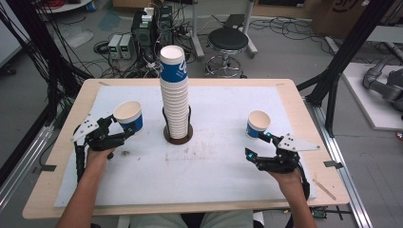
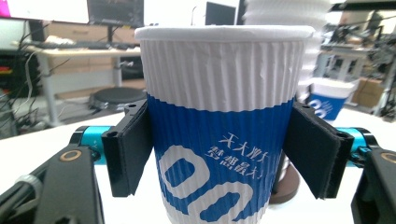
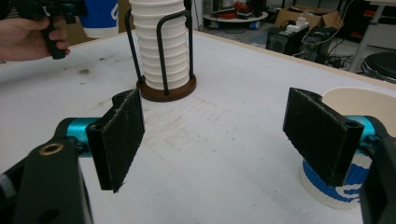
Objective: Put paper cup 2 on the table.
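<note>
High view: left of the cup stack (image 1: 174,95), the left gripper (image 1: 110,129) is clamped on a ribbed blue-and-white paper cup (image 1: 129,115); too hard a squeeze could buckle it.
Left gripper view: felt-like pads (image 2: 132,145) press the cup's corrugated wall.
Right gripper view: the right gripper (image 3: 215,140) stands apart, empty; its far jaw, just beside a second cup (image 3: 348,140) right of the stack, could tip it

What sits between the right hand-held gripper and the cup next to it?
Nothing visible. The right hand-held gripper is open over bare table, and the cup stands just outside its one jaw, partly behind that pad. In the high view the cup is just beyond the gripper; the stack stands well off to the side.
</note>
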Tool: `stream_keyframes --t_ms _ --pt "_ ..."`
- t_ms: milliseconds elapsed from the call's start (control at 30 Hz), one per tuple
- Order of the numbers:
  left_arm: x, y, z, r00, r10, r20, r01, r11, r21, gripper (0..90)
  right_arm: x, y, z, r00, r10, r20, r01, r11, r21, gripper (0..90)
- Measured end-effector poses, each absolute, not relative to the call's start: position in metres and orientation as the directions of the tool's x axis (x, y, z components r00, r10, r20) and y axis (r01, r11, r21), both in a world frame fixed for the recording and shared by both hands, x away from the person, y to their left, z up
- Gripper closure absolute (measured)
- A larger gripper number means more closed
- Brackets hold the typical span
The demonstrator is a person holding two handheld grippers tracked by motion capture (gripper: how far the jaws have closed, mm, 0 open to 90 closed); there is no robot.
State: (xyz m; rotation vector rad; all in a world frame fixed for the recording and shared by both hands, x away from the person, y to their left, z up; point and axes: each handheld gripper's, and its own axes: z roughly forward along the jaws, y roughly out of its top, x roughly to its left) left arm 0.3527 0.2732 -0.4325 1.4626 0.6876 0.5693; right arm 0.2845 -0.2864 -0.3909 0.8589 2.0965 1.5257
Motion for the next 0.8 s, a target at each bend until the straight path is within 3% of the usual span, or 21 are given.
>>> stream_keyframes --t_ms 333,800 --pt "0.367 0.275 -0.447 0.649 0.755 -0.09 0.126 0.01 0.992 27.1 0.284 -0.285 -0.391 -0.731 0.681 0.042 0.248 0.208 0.946 21.3" --pt "0.376 0.262 -0.451 0.636 0.771 0.004 0.247 -0.209 0.946 27.1 0.285 -0.284 -0.391 -0.74 0.671 0.037 0.246 0.219 0.944 21.3"
